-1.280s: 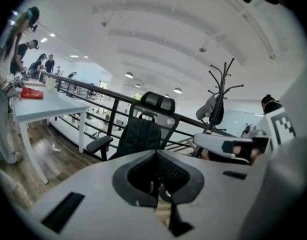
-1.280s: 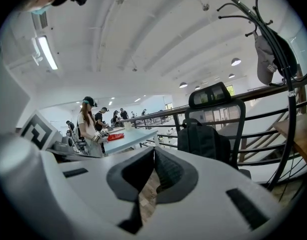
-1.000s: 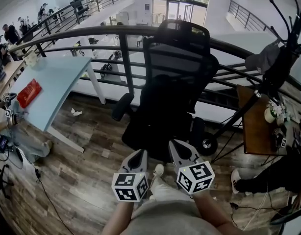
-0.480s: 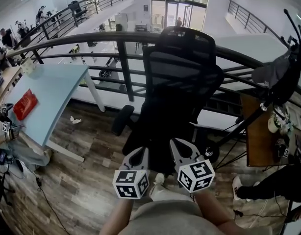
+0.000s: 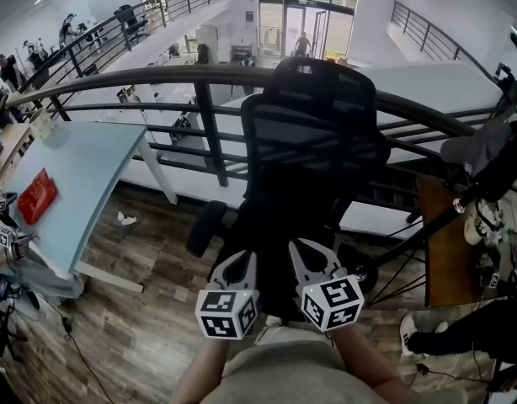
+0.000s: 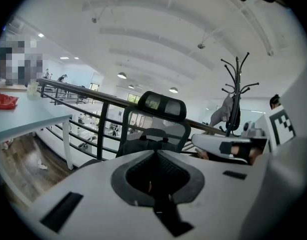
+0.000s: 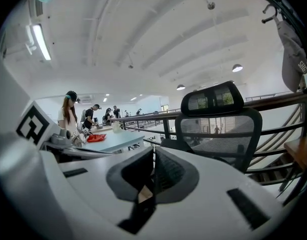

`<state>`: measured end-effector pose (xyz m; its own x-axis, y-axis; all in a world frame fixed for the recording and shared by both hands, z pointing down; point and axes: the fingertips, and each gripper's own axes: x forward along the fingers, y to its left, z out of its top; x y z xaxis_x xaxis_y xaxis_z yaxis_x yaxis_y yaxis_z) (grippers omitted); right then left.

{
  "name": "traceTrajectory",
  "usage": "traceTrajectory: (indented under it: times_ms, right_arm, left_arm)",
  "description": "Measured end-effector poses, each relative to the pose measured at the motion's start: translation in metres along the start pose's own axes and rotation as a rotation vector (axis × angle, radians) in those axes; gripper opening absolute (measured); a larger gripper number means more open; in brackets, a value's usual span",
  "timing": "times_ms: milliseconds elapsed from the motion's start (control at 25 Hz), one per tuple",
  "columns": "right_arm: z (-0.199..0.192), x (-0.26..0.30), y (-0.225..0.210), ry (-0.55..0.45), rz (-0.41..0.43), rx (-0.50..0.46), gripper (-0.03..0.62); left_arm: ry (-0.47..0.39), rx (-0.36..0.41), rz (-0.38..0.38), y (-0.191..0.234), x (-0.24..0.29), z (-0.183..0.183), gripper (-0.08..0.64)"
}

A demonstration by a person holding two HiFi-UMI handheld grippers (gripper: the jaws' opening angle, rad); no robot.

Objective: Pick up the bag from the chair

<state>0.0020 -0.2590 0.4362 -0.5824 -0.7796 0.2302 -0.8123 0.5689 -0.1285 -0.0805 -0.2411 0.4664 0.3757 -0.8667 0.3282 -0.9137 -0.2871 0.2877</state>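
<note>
A black mesh office chair with a headrest stands in front of me against a railing. On its seat lies a dark bulk that looks like the black bag; its outline blends into the chair. My left gripper and right gripper hang side by side just short of the seat's front edge, both shut with nothing between the jaws. In the left gripper view the chair stands beyond the left gripper. The right gripper points at the chair's backrest.
A curved black railing runs behind the chair over a drop to a lower floor. A light blue table with a red packet stands at the left. A coat stand and a wooden table are at the right.
I have moved closer to the chair, which now fills more of the head view. Both grippers stay shut and side by side, now nearer the seat.
</note>
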Motion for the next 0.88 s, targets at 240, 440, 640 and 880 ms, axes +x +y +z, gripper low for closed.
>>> traceTrajectory:
  times_ms: [240, 440, 640, 880]
  right_arm:
    - [-0.001, 0.024, -0.022, 0.026, -0.008, -0.015, 0.002]
    - [-0.005, 0.038, -0.046, 0.05, -0.027, -0.043, 0.086]
    - [-0.015, 0.057, -0.058, 0.086, -0.04, -0.106, 0.14]
    - [-0.024, 0.071, -0.069, 0.125, -0.049, -0.145, 0.153]
  left_arm:
    - [0.01, 0.01, -0.024, 0.006, 0.035, 0.007, 0.005]
    - [0.031, 0.041, -0.053, 0.0, 0.062, 0.002, 0.175]
    - [0.025, 0.12, -0.02, 0.012, 0.091, 0.0, 0.221]
    - [0.032, 0.187, -0.003, 0.024, 0.122, 0.002, 0.242]
